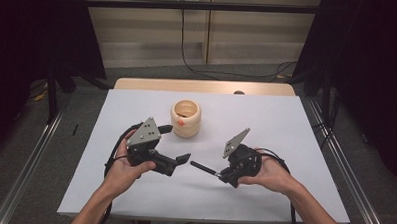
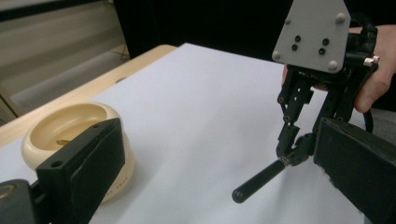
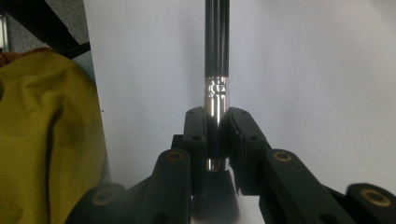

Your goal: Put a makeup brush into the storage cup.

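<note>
Cream holder behind left hand-held gripper; brush path unobstructed.

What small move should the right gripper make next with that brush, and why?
Probably carry the brush toward the cream holder. The right gripper is clamped on its metal ferrule, handle pointing away from the jaws, while the left gripper stands open beside the holder, apparently ready to steady it.

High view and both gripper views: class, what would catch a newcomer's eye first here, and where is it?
First, the right hand-held gripper, at the near right of the white table, shut on the silver collar of a black-handled brush. Next, the cream ribbed pot at the table's middle, behind the open left hand-held gripper.
</note>
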Demonstrator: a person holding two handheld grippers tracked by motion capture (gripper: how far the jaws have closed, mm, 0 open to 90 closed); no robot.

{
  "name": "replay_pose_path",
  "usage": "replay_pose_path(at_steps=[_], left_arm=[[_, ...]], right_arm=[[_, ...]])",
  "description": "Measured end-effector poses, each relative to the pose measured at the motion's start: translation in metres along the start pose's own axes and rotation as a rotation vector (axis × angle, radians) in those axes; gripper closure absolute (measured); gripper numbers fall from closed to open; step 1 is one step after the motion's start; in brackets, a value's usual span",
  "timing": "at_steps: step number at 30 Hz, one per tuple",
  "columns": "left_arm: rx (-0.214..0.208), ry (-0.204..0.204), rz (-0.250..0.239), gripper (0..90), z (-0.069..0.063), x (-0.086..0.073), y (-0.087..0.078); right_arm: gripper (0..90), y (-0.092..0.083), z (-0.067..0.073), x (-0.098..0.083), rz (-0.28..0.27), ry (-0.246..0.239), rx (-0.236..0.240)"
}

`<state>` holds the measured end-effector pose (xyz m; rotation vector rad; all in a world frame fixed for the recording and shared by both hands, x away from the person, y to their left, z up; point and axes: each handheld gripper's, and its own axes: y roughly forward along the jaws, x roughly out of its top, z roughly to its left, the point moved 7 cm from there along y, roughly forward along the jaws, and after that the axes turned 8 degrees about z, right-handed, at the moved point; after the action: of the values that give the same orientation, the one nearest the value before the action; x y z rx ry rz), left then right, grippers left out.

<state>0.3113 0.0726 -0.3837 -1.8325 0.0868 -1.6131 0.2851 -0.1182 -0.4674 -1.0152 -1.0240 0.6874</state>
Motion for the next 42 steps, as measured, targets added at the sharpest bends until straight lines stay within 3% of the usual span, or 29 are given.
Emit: replay_pose_path(at_steps=[2, 4, 9, 16, 24, 30, 36, 42], left_arm=[[-0.023, 0.010, 0.013, 2.1, -0.002, 0.000, 0.002], [-0.048, -0.007, 0.042, 0.9, -0.003, 0.000, 0.005], [-0.084, 0.016, 0.102, 2.1, -0.008, -0.003, 0.014], [-0.106, 0.099, 0.194, 3.2, -0.012, -0.005, 0.023], [-0.189, 0.187, 0.277, 5.4, -0.024, -0.011, 0.037], [-0.210, 0.174, 0.319, 5.5, -0.027, -0.019, 0.048], [-0.252, 0.213, 0.354, 6.2, -0.032, -0.025, 0.051], [-0.297, 0.214, 0.407, 8.2, -0.034, -0.036, 0.054]], right_arm=[[78.1, 0.001, 0.000, 0.001, -0.001, -0.006, -0.001], [78.0, 0.001, 0.001, 0.001, 0.002, -0.010, 0.001], [78.0, 0.002, 0.003, 0.000, 0.015, -0.027, 0.010], [78.0, 0.002, 0.004, 0.000, 0.022, -0.028, 0.016], [78.0, 0.001, 0.004, 0.002, 0.056, -0.042, 0.012], [78.1, -0.004, 0.006, 0.006, 0.033, -0.065, 0.007], [78.0, -0.002, 0.008, 0.005, 0.047, -0.077, 0.011], [78.0, -0.001, 0.008, 0.004, 0.065, -0.087, 0.008]])
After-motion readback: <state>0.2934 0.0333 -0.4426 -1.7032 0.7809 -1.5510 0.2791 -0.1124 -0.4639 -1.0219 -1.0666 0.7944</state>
